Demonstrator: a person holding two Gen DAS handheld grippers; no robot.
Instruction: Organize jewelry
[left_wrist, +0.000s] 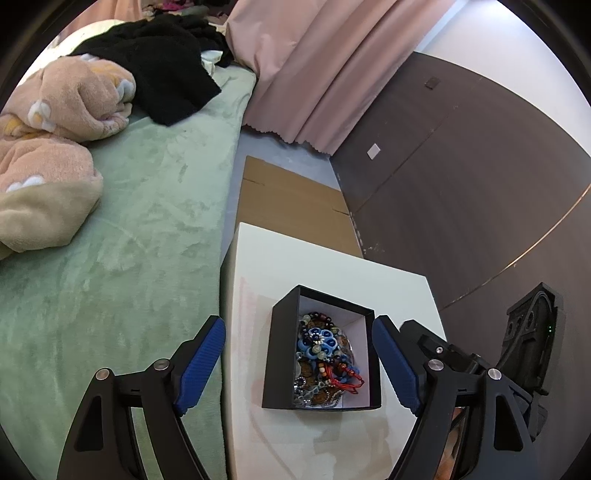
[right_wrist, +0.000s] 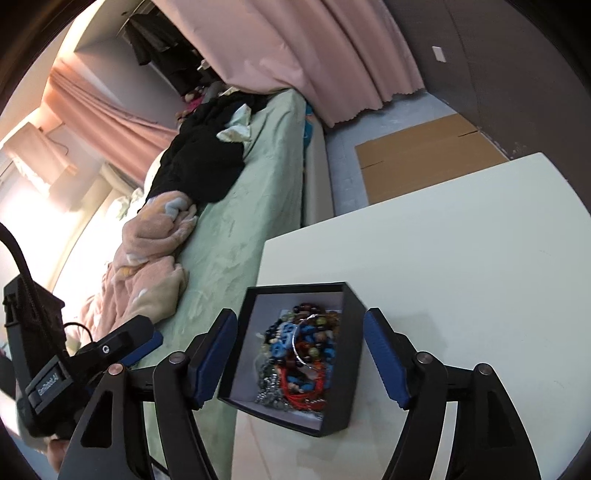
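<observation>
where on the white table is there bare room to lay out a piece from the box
Best patch: the wide bare stretch of white table right of and beyond the black box, up to the far edge by the cardboard. Crowded: the box itself, heaped with jewelry, and the narrow strip between box and bed.

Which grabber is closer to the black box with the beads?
Neither, as far as I can tell. The left gripper and the right gripper each hang open over the black box, fingers apart on both sides of it, touching nothing. The beads lie inside.
</observation>
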